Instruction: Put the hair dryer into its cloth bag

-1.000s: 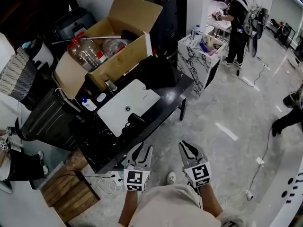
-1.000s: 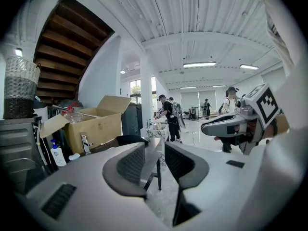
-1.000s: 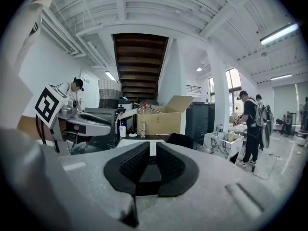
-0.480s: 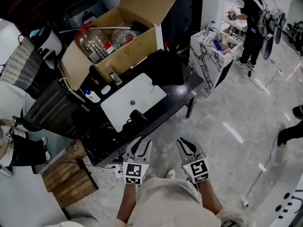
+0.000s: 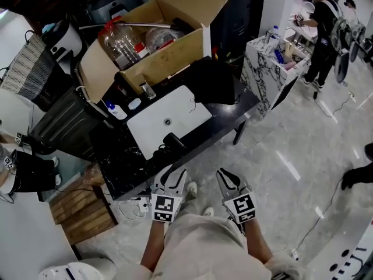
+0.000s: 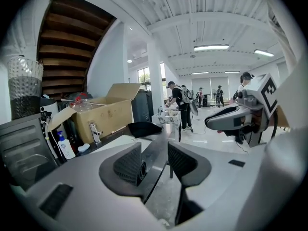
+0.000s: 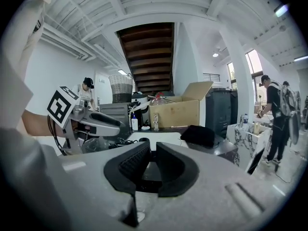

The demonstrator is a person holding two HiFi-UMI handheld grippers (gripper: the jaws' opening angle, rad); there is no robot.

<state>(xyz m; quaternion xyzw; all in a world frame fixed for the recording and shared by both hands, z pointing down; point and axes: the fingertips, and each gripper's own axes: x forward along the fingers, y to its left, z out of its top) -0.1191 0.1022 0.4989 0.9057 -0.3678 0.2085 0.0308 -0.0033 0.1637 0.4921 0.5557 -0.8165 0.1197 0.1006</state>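
A: So, what's new w/ the left gripper [image 5: 173,175]?

B: Its jaws just spread a bit, nothing btwn them. The table [image 5: 230,115] sits nearer now, so the reach looks begun.

A: And the right gripper [image 5: 226,177]?

B: All but closed, empty. Both point fwd, slightly down, short of the hair dryer [image 5: 173,140] on the white mat [image 5: 169,112]. The cloth bag [image 5: 213,80] lies beyond.

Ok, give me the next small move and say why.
Probably bring the left claw forward to the hair dryer. The claw's jaws have just been opening with nothing between them, and the dryer lies untouched at the white panel's near edge, apart from the cloth bag.
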